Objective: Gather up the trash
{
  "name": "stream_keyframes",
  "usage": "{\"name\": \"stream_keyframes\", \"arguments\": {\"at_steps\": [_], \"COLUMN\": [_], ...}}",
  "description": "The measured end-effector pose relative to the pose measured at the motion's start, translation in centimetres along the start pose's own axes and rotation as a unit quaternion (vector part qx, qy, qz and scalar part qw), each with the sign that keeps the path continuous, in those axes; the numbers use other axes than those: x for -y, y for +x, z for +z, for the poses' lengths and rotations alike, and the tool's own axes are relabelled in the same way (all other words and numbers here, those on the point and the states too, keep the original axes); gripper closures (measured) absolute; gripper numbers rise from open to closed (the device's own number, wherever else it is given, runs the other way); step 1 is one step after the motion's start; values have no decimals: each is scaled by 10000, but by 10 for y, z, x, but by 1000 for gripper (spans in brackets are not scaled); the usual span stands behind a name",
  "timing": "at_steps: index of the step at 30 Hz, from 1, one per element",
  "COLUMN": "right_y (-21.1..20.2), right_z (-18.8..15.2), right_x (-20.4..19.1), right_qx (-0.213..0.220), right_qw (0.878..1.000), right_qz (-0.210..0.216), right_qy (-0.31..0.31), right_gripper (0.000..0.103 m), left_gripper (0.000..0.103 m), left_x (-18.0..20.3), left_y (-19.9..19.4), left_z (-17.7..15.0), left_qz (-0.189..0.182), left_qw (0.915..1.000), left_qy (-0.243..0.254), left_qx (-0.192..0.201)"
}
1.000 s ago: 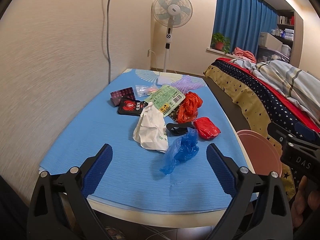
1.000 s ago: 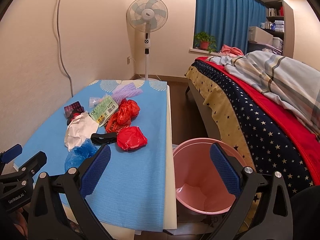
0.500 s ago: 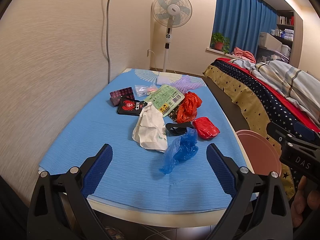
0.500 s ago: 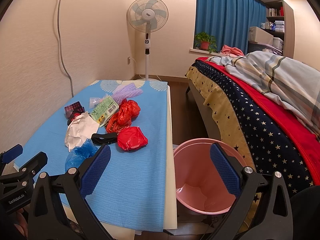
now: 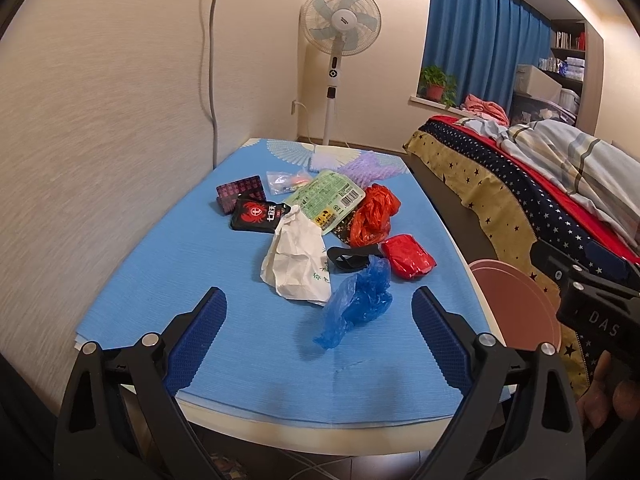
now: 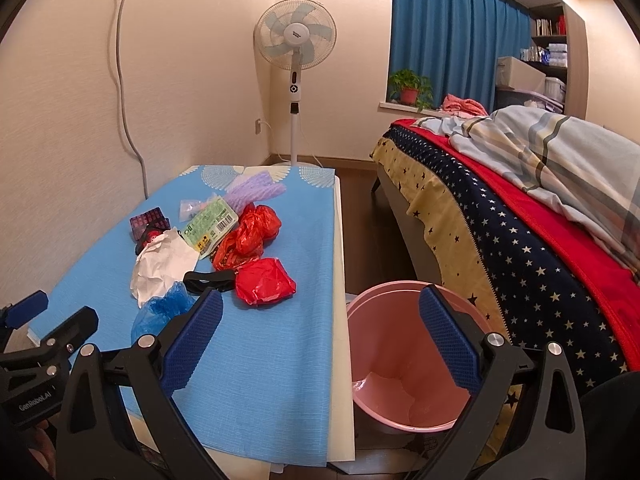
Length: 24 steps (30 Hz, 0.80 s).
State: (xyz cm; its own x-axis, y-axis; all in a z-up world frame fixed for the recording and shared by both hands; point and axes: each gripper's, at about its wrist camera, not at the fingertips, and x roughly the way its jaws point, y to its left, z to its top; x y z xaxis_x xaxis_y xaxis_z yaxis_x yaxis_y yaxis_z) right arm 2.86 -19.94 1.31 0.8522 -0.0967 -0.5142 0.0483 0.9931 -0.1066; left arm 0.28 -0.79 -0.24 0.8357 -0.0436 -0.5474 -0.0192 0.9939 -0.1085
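Trash lies in a heap on the blue-covered table [image 5: 160,280]: a blue plastic bag [image 5: 358,304], a crumpled white bag [image 5: 298,258], a red packet [image 5: 408,256], an orange-red bag [image 5: 372,216], a green wrapper [image 5: 328,200], a black packet [image 5: 256,216] and a black band [image 5: 348,258]. My left gripper [image 5: 318,336] hangs open over the table's near edge, short of the blue bag. My right gripper [image 6: 320,340] is open above the table's right edge and the pink bin [image 6: 404,364]. The red packet [image 6: 264,280] lies ahead of its left finger.
A bed [image 6: 520,220] with star-patterned cover runs along the right, with a narrow floor gap [image 6: 368,232] between it and the table. A standing fan [image 5: 340,40] is at the table's far end. The wall [image 5: 100,120] borders the table's left side. A purple foam net [image 6: 256,186] lies farther back.
Both views have barely shifted. The trash pile and the bin stay where they were, and both grippers remain open.
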Motion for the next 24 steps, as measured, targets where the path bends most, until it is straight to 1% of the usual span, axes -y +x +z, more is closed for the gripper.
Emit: {"name": "stream_keyframes", "arguments": {"at_steps": [3, 5, 7, 11, 12, 14, 15, 17, 18, 19, 22, 24], "right_y": [0, 1, 2, 3, 5, 8, 10, 15, 18, 20, 25, 31], "right_z": [-1, -1, -1, 0, 1, 3, 4, 9, 13, 18, 38, 49], "right_x": [1, 1, 1, 4, 6, 11, 14, 19, 20, 21, 21, 23], "right_qx": [-18, -41, -45, -76, -108, -213, -256, -333, -396, -442, -338, -371], "right_qw": [9999, 9999, 9998, 9996, 9994, 9986, 9981, 9971, 9965, 9957, 9956, 9943], "right_qz": [90, 144, 167, 226, 267, 403, 457, 563, 626, 730, 854, 973], "right_qy": [48, 71, 93, 140, 168, 274, 317, 383, 381, 358, 187, 251], "right_gripper": [8, 11, 14, 21, 24, 32, 37, 42, 49, 54, 59, 61], "left_gripper": [13, 17, 18, 27, 28, 34, 35, 36, 37, 37, 37, 37], "left_x": [0, -2, -3, -3, -3, -2, -2, -2, -1, -1, 0, 3], "left_y": [1, 3, 5, 10, 13, 18, 22, 28, 32, 37, 48, 57], "left_z": [0, 0, 0, -1, -1, -1, -1, -2, -3, -3, -3, -3], "left_qz": [18, 29, 37, 21, 15, 5, 6, -2, 1, 3, -25, -66], "left_qw": [10000, 10000, 10000, 10000, 10000, 9999, 9999, 9998, 9997, 9996, 9994, 9991], "left_qy": [-10, -20, -25, 1, 3, 10, 4, -31, -52, -62, -116, -137], "left_qx": [-9, -23, -43, -72, -87, -124, -159, -219, -248, -279, -338, -388]}}
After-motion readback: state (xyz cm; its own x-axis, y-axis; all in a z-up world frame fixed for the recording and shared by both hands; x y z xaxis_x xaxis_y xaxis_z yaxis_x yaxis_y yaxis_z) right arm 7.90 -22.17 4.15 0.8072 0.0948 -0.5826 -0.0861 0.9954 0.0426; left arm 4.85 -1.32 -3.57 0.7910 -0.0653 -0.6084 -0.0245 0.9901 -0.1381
